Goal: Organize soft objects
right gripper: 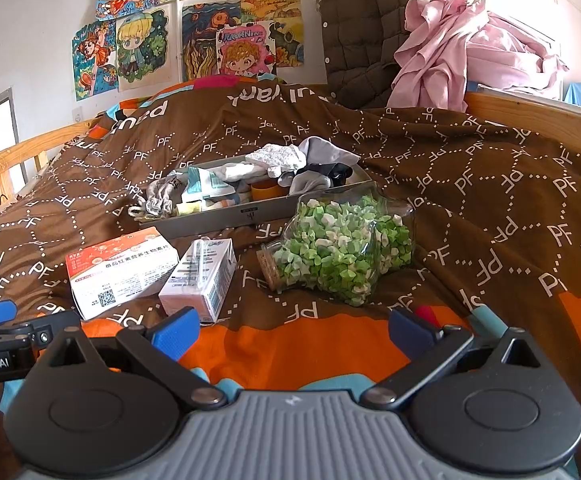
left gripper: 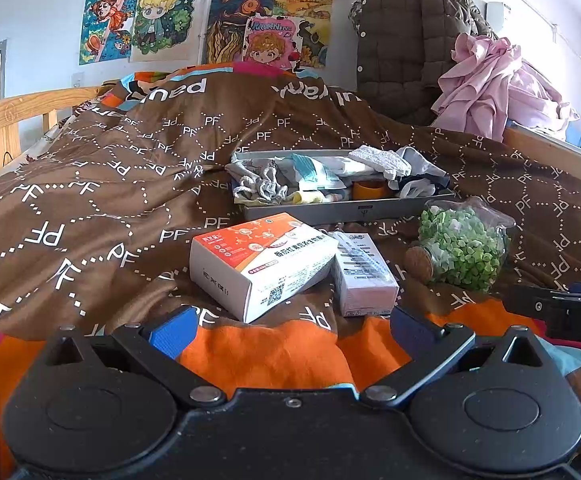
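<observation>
Indoors | brown quilt [left gripper: 102, 184] on bed | drawings [left gripper: 158, 20] on wall | both jaws spread, empty

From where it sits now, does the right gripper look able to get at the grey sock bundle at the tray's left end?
Probably yes. The right gripper is open and empty, but the two boxes lie between it and the grey sock bundle in the tray, so it would need to pass above them.

Right tongs [right gripper: 294, 334] spread wide, empty; tray [right gripper: 210, 226] of socks [right gripper: 276, 158] beyond
</observation>
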